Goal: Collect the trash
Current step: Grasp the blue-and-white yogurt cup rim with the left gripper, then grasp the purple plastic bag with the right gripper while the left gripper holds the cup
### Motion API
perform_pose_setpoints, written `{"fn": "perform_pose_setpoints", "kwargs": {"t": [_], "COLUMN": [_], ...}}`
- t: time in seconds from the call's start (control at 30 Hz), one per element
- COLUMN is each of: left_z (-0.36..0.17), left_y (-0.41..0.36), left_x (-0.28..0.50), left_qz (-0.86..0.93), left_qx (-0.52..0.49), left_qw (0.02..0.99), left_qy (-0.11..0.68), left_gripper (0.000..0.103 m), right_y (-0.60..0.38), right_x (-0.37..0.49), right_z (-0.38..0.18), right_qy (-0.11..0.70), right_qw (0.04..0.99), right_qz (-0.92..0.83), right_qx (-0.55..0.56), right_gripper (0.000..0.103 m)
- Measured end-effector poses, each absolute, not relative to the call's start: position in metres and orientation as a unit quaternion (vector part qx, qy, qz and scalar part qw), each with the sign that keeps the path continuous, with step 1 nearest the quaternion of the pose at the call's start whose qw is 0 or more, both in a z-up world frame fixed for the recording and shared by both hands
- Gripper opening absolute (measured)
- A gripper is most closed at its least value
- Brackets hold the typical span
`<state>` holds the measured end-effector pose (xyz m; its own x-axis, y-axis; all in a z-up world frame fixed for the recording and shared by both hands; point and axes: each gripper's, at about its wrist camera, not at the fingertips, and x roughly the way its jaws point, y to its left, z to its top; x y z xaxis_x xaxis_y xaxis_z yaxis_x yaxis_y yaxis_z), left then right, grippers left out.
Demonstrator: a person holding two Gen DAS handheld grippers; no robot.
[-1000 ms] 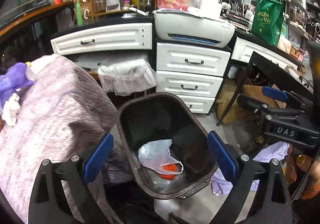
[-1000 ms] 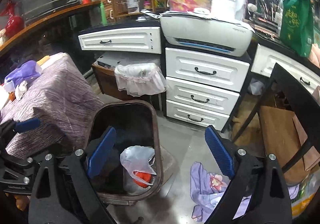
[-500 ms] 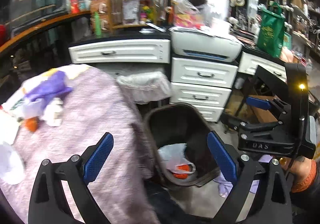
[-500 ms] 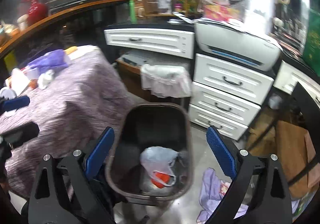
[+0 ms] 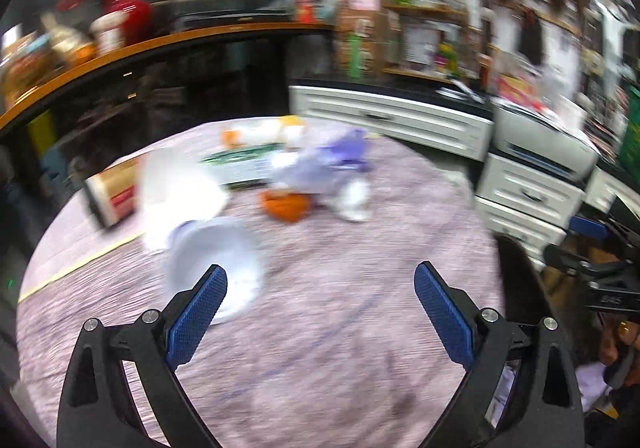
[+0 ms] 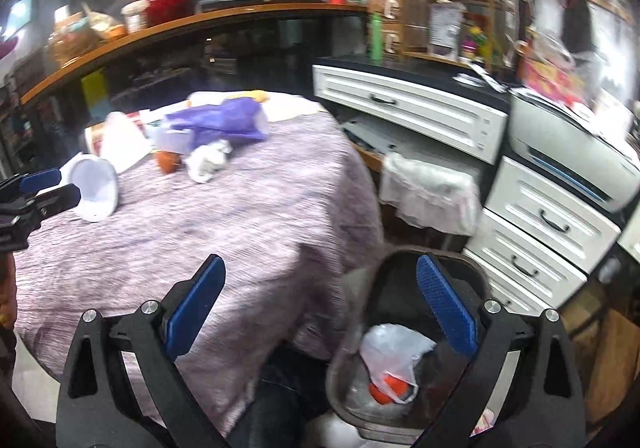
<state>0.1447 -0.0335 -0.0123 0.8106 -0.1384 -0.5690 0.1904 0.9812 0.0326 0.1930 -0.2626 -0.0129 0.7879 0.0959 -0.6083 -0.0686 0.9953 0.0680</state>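
Note:
My left gripper is open and empty above a round table with a purple cloth. A tipped white paper cup lies just ahead of its left finger. Farther on sit a purple bag, an orange scrap and a crumpled white tissue. My right gripper is open and empty, hanging over the table's edge and the dark trash bin. In the bin lies a white plastic bag with something orange. The left gripper shows at the far left beside the white cup.
White drawers and a printer stand at the right. A plastic-lined basket hangs between table and drawers. A box and papers lie at the table's back. A curved wooden counter with jars runs behind.
Both grippers swung left and rose, from over the bin toward the table. The left view now faces the tabletop trash; the bin has slid to the lower right of the right view.

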Motion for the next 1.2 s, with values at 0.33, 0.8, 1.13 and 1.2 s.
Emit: {"fn": "perform_pose_setpoints", "kwargs": {"t": [0.33,0.8,1.13,1.2], "left_z": [-0.028,-0.053,-0.038,-0.036], "left_y": [0.033,0.059,0.077,0.079], "left_x": [0.165,0.206,0.182,0.179], "left_qz": [-0.009,0.007,0.002,-0.001], "left_qx": [0.034,0.023,-0.014,-0.021], "left_qw": [0.946,0.925,0.937,0.938], "left_qy": [0.321,0.379,0.350,0.347], "left_gripper": [0.064,0.012,0.008,0.008], "right_y": [-0.212,-0.175,-0.131,-0.118], "right_x": [0.212,0.235,0.284,0.294], "right_z": [0.003,0.012,0.016,0.017], "right_qy": [0.312,0.299,0.290,0.284], "right_qw": [0.945,0.945,0.941,0.939], "right_qz": [0.094,0.127,0.145,0.149], "right_qx": [0.009,-0.025,-0.097,-0.124], "right_gripper": [0.095,0.095,0.095,0.095]}}
